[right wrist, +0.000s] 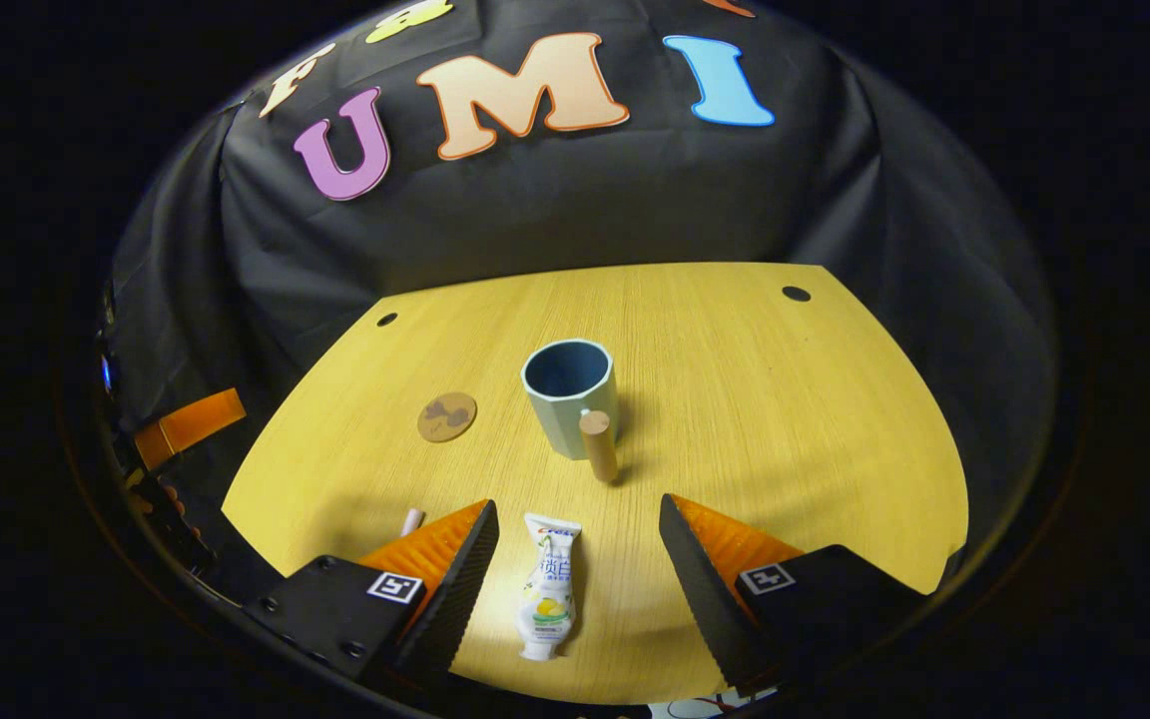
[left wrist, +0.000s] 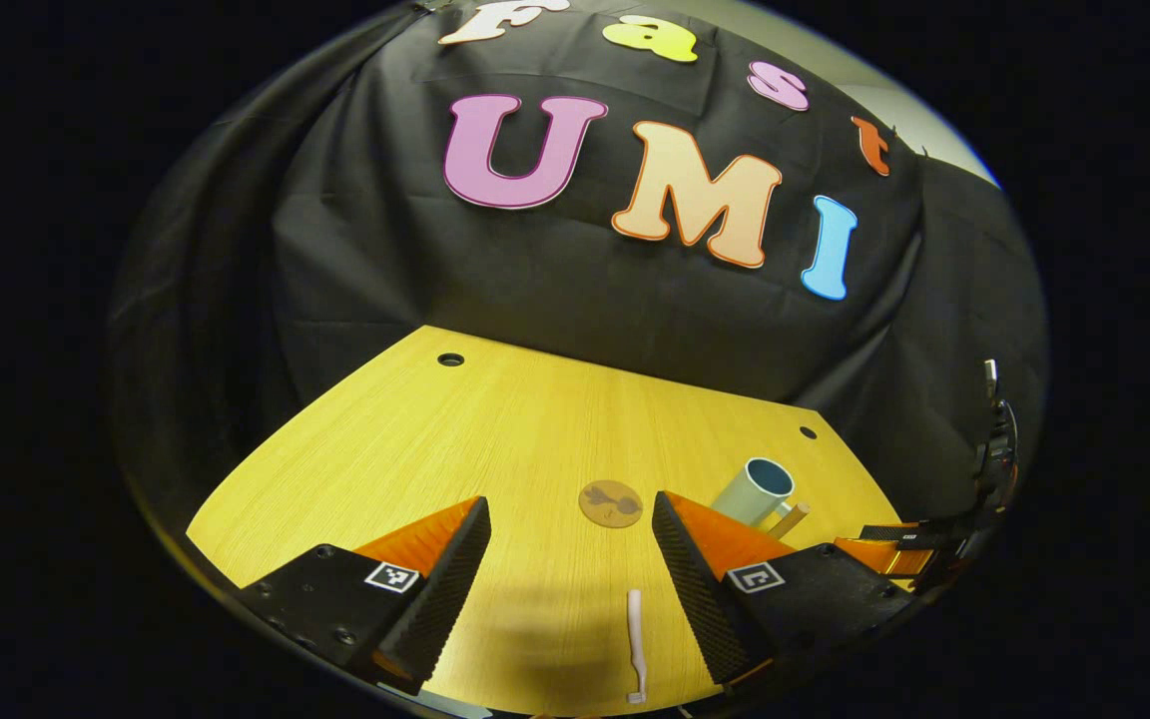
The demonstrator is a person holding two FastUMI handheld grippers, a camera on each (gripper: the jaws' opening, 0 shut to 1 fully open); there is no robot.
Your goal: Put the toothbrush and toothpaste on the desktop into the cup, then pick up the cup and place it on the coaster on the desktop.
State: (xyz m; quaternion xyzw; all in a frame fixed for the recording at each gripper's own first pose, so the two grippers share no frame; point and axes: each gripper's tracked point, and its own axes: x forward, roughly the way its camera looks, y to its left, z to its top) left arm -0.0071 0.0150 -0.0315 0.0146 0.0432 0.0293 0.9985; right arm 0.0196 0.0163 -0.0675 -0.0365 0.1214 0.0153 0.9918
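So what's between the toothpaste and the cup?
In the right gripper view, only bare desktop lies between the toothpaste and the cup; the cup's wooden handle sticks out toward the tube.

Upright blue cup (right wrist: 570,394), toothpaste (right wrist: 548,599) flat, pale toothbrush (left wrist: 636,644), probably cork coaster (right wrist: 447,416)

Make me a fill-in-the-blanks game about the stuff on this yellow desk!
1. The toothpaste lies flat between the fingers of the ____ gripper.
2. The cup stands upright and holds ____.
3. The toothbrush lies on the ____, between the left gripper's fingers.
4. The coaster has ____ on it.

Missing words: right; nothing; desk; nothing
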